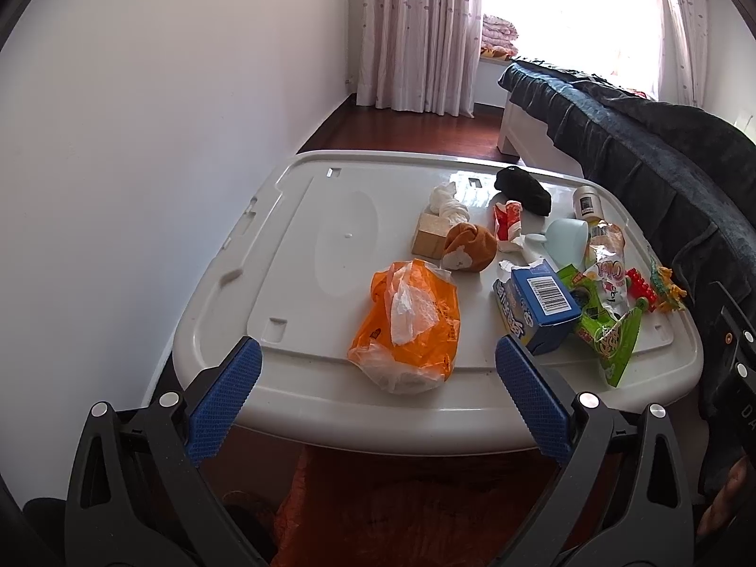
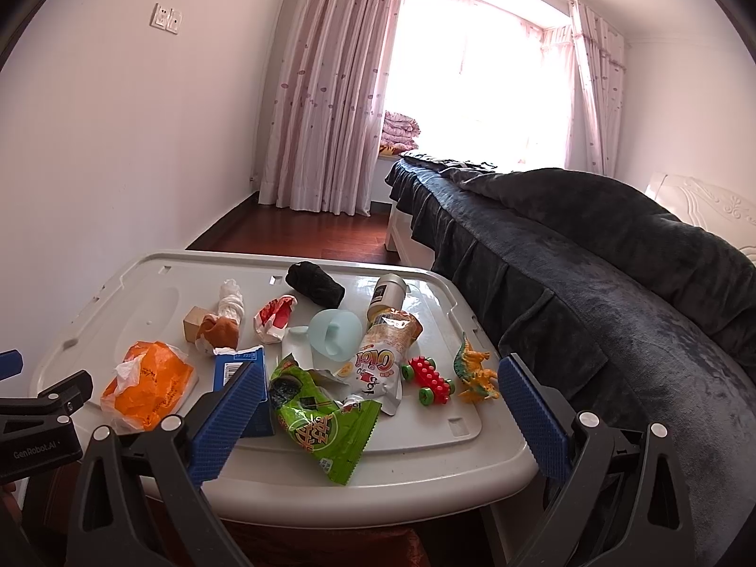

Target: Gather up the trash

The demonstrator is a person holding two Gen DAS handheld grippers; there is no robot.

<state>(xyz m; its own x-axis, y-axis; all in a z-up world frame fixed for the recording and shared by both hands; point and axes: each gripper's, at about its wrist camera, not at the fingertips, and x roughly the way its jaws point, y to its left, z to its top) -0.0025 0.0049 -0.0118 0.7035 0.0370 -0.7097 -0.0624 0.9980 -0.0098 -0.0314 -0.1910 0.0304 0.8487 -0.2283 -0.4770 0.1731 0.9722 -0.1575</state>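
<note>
Both grippers are held just short of the near rim of the white storage-box lid, jaws spread wide and nothing gripped: the left gripper is lined up with the orange plastic bag, the right gripper with the green snack wrapper.

Trash is spread over the right half of the lid, mixed in with stuff that probably isn't trash, so here it is from biggest down:

- orange plastic bag, near the front edge, crumpled with a clear bag on top. Judged light, floppy and slippery; best pinched at a bunched fold, not on the smooth face
- green snack wrapper, torn open at the front right. Crinkly film, almost weightless, so a flat edge or the torn flap can be nipped
- white snack bag lying behind it, touching it. Same handling, and it may slide when touched
- blue carton, between the orange bag and the green wrapper. Looks stiff but crushable, likely empty; to be taken across its narrow sides with a gentle squeeze
- red-and-white wrapper and twisted white tissue further back, both soft and easily squashed, grabbable anywhere

The toy brick car and toy dinosaur at the right edge look like keepers
</note>
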